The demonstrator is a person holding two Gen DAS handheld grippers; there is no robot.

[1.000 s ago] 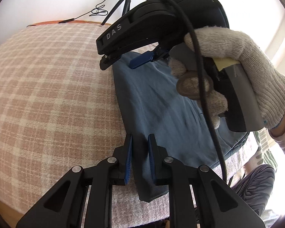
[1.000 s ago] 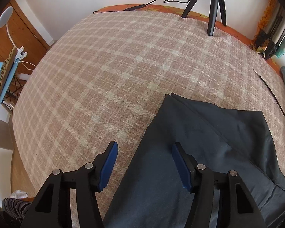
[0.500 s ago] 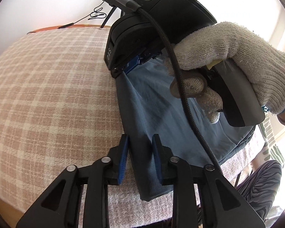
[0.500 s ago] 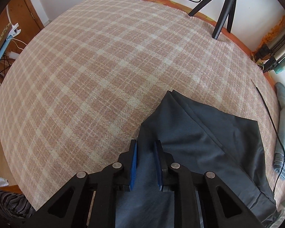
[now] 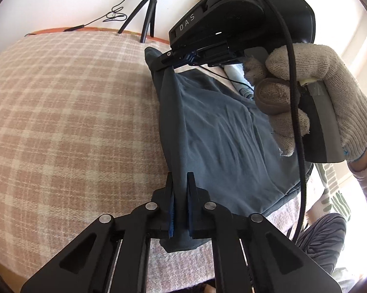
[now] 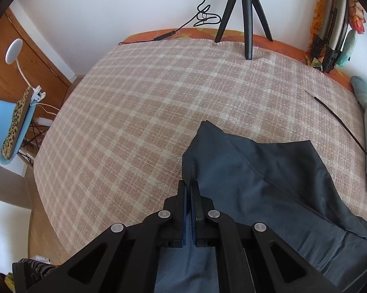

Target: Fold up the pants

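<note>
Left hand-held gripper [image 5: 179, 188] and right hand-held gripper [image 6: 188, 190] each clamp the dark blue-grey fabric pants [image 5: 220, 131] edge, lifted off the beige plaid bed [image 5: 68, 112] at frame centre.

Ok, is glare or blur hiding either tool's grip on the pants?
Left wrist view: window glare whitens the right edge only; left tool on the pants is sharp. Right wrist view: even light, fisheye bends the bed; right tool is clear.

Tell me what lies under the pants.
The pants rest on the plaid blanket, which shows all around them. Whatever lies beneath the fabric itself is covered. Both grippers, left and right, pinch one edge.
</note>
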